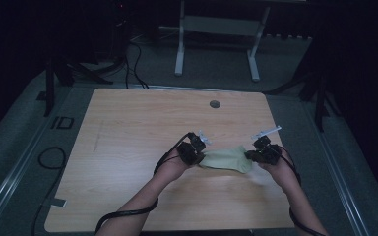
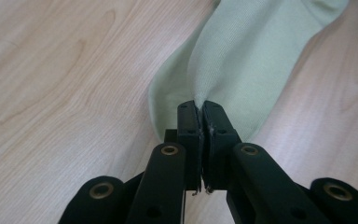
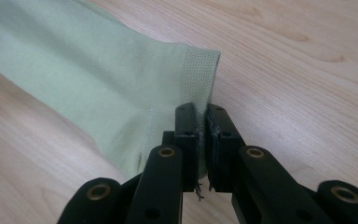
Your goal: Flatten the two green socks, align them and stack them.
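Observation:
A pale green sock [image 1: 226,159] hangs stretched between the two grippers over the wooden table [image 1: 128,128]. My left gripper [image 1: 200,156] is shut on the sock's left end; in the left gripper view the sock [image 2: 251,56] bunches into the closed jaws of my left gripper [image 2: 200,108]. My right gripper [image 1: 250,156] is shut on the sock's right end. In the right gripper view the ribbed cuff edge of the sock [image 3: 98,79] is pinched by my right gripper [image 3: 203,112].
A round grey grommet [image 1: 214,104] sits near the table's far edge. A white desk frame [image 1: 216,39] stands on the floor beyond the table. Black cables [image 1: 49,157] lie on the floor at the left.

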`<control>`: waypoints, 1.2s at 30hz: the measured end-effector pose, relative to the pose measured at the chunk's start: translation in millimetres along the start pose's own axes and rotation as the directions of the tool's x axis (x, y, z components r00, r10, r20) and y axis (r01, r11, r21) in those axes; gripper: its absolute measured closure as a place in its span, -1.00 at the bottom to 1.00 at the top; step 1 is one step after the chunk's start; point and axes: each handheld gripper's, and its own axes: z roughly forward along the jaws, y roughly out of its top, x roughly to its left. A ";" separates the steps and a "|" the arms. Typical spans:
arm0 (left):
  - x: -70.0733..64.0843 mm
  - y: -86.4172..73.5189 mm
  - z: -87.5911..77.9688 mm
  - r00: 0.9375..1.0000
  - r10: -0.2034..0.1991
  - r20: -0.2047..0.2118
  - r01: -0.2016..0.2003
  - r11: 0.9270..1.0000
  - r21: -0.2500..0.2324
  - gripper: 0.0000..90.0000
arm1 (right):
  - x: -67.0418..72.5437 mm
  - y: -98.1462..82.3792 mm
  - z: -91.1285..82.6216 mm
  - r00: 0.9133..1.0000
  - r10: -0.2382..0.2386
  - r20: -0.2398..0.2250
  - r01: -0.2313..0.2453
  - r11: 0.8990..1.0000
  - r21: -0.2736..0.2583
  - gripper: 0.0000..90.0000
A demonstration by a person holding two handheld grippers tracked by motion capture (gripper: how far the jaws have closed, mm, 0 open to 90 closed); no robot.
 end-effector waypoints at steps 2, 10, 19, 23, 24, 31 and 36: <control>3.7 -0.1 5.9 1.000 -0.016 0.012 0.016 1.000 0.005 0.92 | -4.0 0.1 5.0 1.000 0.016 -0.012 -0.016 1.000 0.007 0.87; 7.7 -1.2 24.2 1.000 -0.024 0.015 0.023 0.999 0.029 0.87 | -15.2 -4.2 24.8 0.998 0.061 -0.026 -0.060 0.997 0.041 0.75; 5.8 -5.4 32.5 0.999 -0.042 0.014 0.041 0.998 0.039 0.01 | -15.9 -10.2 30.7 0.997 0.066 -0.025 -0.065 0.997 0.043 0.21; 6.7 -8.4 21.5 0.997 -0.068 0.022 0.068 0.998 -0.009 -0.28 | -10.9 -6.5 19.0 0.998 0.044 -0.039 -0.044 0.999 -0.005 0.04; 6.7 -9.0 20.2 0.997 -0.071 0.031 0.071 0.997 -0.011 -0.34 | -8.9 -5.0 17.1 0.998 0.039 -0.039 -0.039 0.999 -0.015 0.00; 2.4 -12.5 6.0 0.998 -0.068 -0.008 0.067 0.993 -0.092 -0.69 | 5.8 4.6 15.3 0.996 0.011 -0.087 -0.016 0.998 -0.065 -0.39; 3.7 -16.4 2.5 0.997 -0.072 -0.021 0.070 0.991 -0.113 -0.75 | 16.5 7.9 18.7 0.995 -0.031 -0.097 0.023 0.996 -0.087 -0.68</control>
